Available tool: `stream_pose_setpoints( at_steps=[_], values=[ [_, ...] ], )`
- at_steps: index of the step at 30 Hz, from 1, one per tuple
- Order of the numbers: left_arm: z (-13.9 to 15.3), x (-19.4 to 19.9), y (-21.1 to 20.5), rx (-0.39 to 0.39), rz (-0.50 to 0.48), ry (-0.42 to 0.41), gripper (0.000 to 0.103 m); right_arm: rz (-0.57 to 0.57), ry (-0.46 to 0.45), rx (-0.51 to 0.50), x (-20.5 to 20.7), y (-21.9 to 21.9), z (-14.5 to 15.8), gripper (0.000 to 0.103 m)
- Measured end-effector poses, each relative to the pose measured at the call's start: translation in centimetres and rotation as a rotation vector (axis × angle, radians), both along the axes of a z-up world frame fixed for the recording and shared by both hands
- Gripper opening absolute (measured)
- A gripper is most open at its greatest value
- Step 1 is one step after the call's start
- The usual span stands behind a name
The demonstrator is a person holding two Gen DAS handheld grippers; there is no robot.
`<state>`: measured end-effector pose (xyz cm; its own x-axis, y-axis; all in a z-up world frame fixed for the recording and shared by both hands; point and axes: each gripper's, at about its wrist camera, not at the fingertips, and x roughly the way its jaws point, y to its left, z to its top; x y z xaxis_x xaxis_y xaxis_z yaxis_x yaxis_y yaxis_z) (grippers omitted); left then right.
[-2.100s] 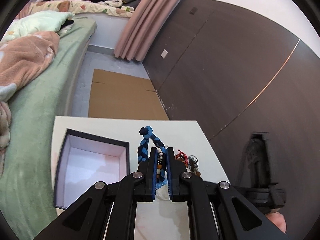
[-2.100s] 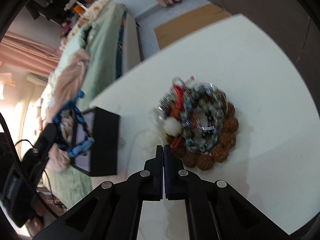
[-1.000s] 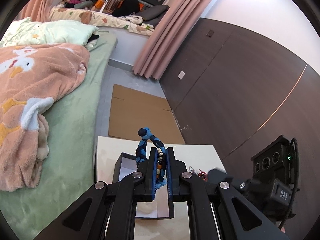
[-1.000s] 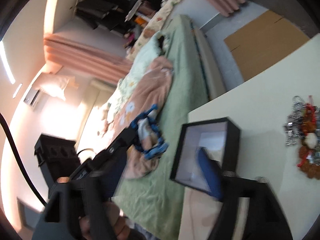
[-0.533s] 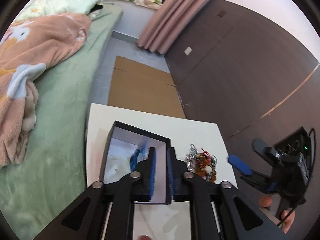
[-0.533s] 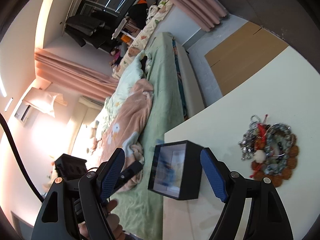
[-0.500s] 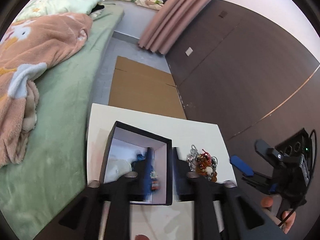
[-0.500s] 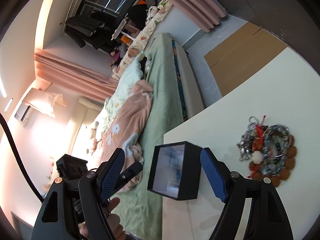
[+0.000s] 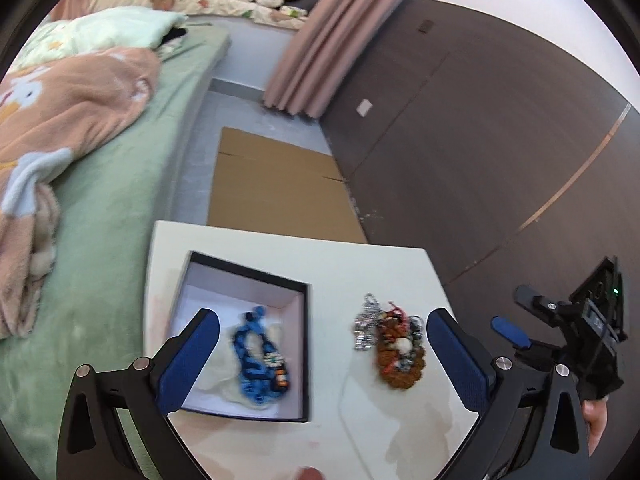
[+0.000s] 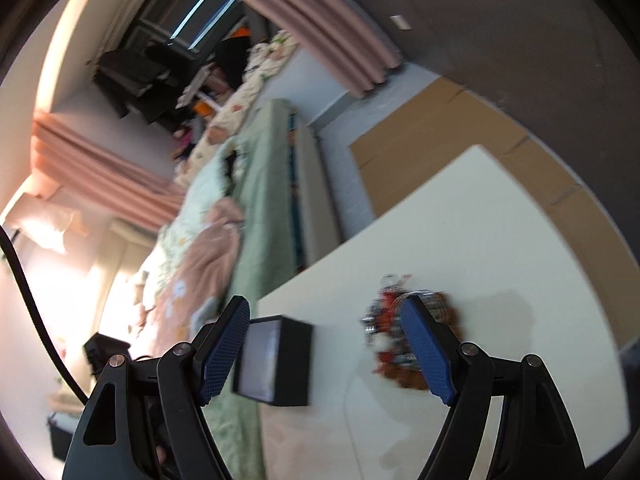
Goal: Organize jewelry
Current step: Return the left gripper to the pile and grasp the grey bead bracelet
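Observation:
A blue braided bracelet [image 9: 260,364] lies loose inside the black box [image 9: 248,270] with a white lining, on the white table [image 9: 360,256]. My left gripper [image 9: 324,360] hovers over the box with its jaws opening wide and nothing pressed between the pads. A pile of bead bracelets and chains [image 9: 394,348] rests on the table right of the box. My right gripper [image 10: 326,354] is open and empty, above the table between the box [image 10: 288,360] and the pile [image 10: 388,340]. It also shows at the right edge of the left wrist view as the right gripper [image 9: 520,316].
A green bed [image 9: 112,208] with a pink blanket [image 9: 68,108] runs along the table's left side. Flat cardboard [image 9: 276,184] lies on the floor beyond the table. A dark wall panel [image 9: 480,140] stands to the right. A hand [image 9: 596,420] holds the right gripper.
My left gripper let go of the blue bracelet, which now lies in the box, and its jaws spread wide. The right gripper swung across toward the bead pile, staying open.

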<state>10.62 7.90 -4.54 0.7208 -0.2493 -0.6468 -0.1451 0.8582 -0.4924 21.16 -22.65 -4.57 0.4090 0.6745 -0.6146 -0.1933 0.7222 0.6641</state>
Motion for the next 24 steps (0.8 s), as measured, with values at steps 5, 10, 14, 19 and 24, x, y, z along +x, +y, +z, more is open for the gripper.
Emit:
stream_pose_setpoints(
  at_steps=[5, 10, 14, 19, 24],
  values=[
    [-0.2, 0.9, -2.8, 0.023, -0.062, -0.023, 0.102, -0.043, 0.028, -0.08, 0.6, -1.2, -0.2, 0.079],
    [-0.9, 1.7, -5.4, 0.049, -0.095, -0.02, 0.095, -0.046, 0.089, -0.078, 1.1, -2.0, -1.3, 0.079],
    [-1.8, 2.4, -7.3, 0.062, -0.122, -0.006, 0.086, -0.049, 0.133, -0.058, 1.5, -3.2, -2.2, 0.079],
    [-3.2, 3.2, -10.1, 0.12, -0.179, 0.01, 0.079, -0.054, 0.161, -0.042, 1.5, -3.8, -2.8, 0.078],
    [-4.6, 3.9, -11.9, 0.147, -0.218, 0.031, 0.078, -0.079, 0.177, -0.038, 1.7, -5.1, -3.1, 0.078]
  ],
)
